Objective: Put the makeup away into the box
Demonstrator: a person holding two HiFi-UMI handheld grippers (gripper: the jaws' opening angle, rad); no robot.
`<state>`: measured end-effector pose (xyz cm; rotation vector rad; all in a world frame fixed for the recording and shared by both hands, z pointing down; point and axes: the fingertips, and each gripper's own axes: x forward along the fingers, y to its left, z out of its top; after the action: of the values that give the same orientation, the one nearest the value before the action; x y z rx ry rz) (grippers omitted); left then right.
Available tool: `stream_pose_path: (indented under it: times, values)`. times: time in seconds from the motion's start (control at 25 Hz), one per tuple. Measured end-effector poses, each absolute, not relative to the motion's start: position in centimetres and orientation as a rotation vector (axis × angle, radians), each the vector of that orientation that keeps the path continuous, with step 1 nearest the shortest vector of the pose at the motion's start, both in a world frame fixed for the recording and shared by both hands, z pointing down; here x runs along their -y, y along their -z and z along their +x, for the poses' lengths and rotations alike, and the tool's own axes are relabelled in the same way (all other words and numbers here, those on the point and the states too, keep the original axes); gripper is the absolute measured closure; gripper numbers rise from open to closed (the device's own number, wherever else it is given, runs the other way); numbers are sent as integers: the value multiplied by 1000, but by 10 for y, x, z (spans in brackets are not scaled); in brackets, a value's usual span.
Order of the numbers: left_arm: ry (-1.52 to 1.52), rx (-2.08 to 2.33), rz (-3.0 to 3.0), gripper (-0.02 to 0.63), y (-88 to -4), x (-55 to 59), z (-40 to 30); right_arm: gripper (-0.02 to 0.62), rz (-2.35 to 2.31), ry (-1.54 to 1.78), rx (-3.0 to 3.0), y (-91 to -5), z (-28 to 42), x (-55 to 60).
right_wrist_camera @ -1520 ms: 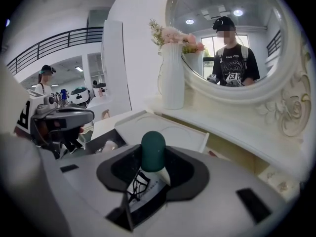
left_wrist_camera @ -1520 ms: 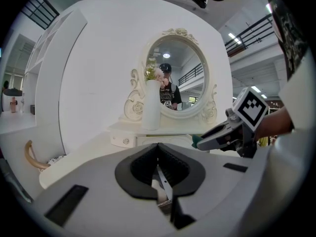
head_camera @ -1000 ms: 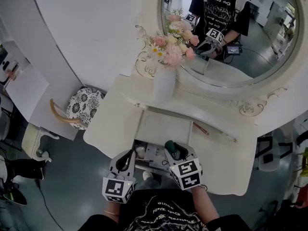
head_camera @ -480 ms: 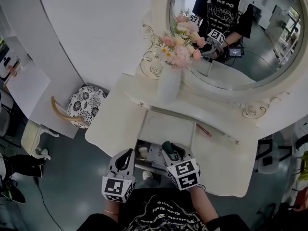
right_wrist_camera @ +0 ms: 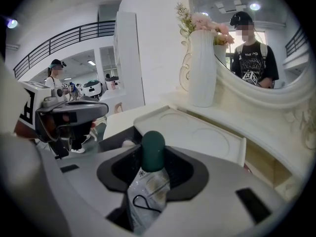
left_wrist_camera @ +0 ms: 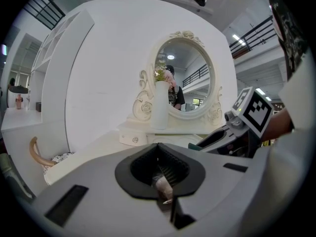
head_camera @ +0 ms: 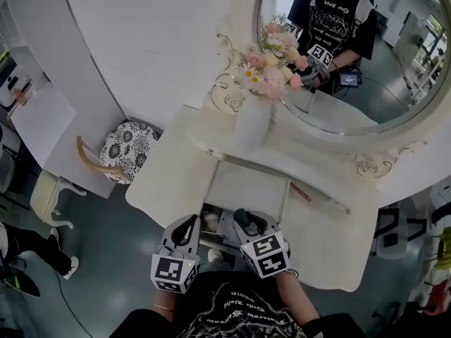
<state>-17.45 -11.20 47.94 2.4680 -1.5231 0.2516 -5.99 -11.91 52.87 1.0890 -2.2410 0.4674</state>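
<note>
While the right gripper (right_wrist_camera: pixel 153 171) clenches a silver tube (right_wrist_camera: pixel 147 194) with a dark green cap over the open box (head_camera: pixel 224 225) at the worktop's (head_camera: pixel 169 178) front edge, the left gripper (left_wrist_camera: pixel 159 170) — just beside it — is closed on 1 small pinkish item (left_wrist_camera: pixel 162 184). Behind the box's flat white lid (head_camera: pixel 246 187) stand a vase of flowers (head_camera: pixel 252 125) and an oval mirror (head_camera: pixel 380 97).
</note>
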Motion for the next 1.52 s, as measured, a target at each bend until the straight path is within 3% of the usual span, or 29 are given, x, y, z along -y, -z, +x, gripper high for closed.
stream_pose_path:
  times: [1.52]
  values:
    - [-269, 1518, 2483, 591, -480, 126, -183, 428, 791, -442, 2073, -574, -84, 102]
